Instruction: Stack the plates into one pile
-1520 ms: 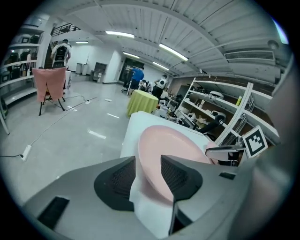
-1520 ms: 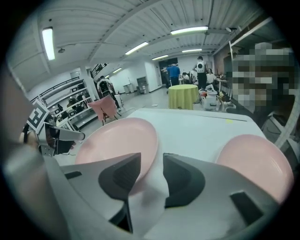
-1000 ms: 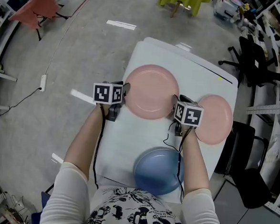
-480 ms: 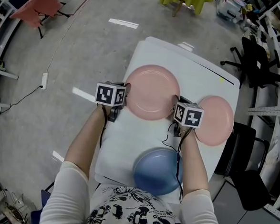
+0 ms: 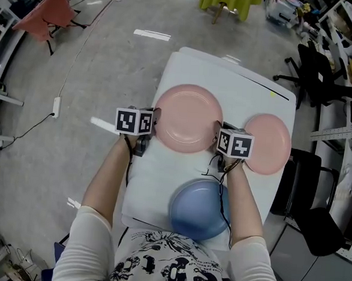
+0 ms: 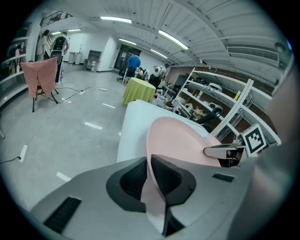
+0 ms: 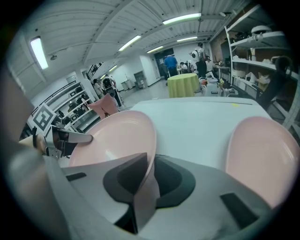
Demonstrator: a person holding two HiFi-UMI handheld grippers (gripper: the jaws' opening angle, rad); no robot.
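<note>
Now my left gripper [image 5: 153,124] is clamped on the left rim of the big pink plate [image 5: 186,116], and my right gripper [image 5: 219,138] is clamped on its right rim, so the plate spans between the two. Both pairs of jaws have just been closing. In each gripper view the thin pink edge runs straight between the dark pads, which press on it from either side. The plate is over the middle of the white table [image 5: 228,74]; whether it rests on the top or hangs just clear of it I cannot tell. A smaller pink plate [image 5: 268,144] lies flat on the table just beside my right gripper, on its outer side, near the table's right edge. A blue dish [image 5: 199,212] sits on the near end of the table, close to my body, between my forearms and apart from both pink plates.
</note>
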